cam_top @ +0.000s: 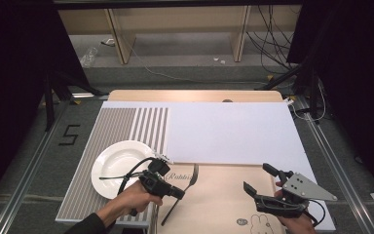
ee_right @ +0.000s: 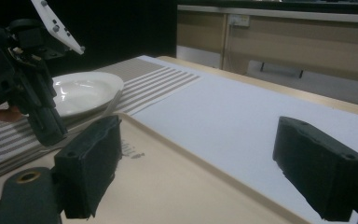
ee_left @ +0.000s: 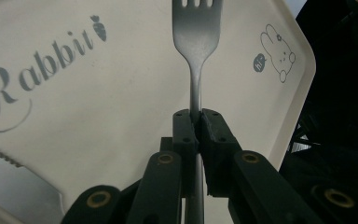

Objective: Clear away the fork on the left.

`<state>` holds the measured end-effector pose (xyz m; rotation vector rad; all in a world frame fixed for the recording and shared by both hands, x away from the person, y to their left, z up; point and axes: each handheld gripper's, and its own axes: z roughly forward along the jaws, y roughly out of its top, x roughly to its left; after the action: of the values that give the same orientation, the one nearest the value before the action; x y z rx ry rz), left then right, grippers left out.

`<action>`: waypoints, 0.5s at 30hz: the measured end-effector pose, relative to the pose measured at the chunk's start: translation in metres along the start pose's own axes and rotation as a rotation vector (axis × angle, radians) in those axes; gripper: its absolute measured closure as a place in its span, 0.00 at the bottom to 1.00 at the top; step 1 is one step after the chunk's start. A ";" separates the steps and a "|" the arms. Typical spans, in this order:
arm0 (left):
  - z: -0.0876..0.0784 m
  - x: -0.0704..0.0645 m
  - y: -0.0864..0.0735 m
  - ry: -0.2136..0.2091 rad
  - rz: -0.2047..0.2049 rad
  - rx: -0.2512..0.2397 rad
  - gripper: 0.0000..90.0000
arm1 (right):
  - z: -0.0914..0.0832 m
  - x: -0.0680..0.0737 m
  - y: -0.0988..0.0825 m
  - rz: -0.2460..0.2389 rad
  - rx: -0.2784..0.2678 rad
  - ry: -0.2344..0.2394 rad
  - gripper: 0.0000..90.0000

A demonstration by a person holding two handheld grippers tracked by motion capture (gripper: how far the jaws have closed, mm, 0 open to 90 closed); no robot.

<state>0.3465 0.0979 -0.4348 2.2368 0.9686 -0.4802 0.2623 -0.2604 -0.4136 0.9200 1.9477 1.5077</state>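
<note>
Between the closed jaws of the left tool sits a fork, pinched at the neck of its handle with the tines pointing away over a beige tray printed with "Rabbit" and a small bunny. That grip near the neck probably keeps the fork steady and level for setting it down on the tray, which it hangs just above. The right tool waits with its jaws wide apart and nothing between them, low over the tray's right side, likely standing by. Left of the tray a white plate lies on a striped grey mat, just beside the left tool. A white sheet covers most of the wooden surface beyond. Past it, grey carpet, loose cables and pale wooden furniture legs fill a dim room.
</note>
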 end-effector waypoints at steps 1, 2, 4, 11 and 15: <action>0.002 0.000 -0.001 0.001 -0.002 0.009 0.94 | 0.000 0.000 0.000 0.000 0.001 0.001 0.18; 0.004 -0.001 -0.002 0.007 -0.006 0.011 0.94 | 0.000 0.000 0.000 -0.001 0.000 0.001 0.18; 0.007 -0.001 -0.004 0.022 -0.005 0.021 0.94 | 0.000 0.000 0.000 -0.001 0.001 0.001 0.18; 0.018 0.000 -0.013 0.033 -0.035 0.041 0.94 | 0.000 0.000 0.000 0.000 0.001 0.002 0.18; 0.022 0.001 -0.017 0.032 -0.042 0.051 0.94 | 0.000 0.000 0.000 -0.002 0.000 0.001 0.18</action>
<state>0.3327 0.0925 -0.4587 2.2790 1.0325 -0.4947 0.2622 -0.2599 -0.4137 0.9166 1.9490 1.5072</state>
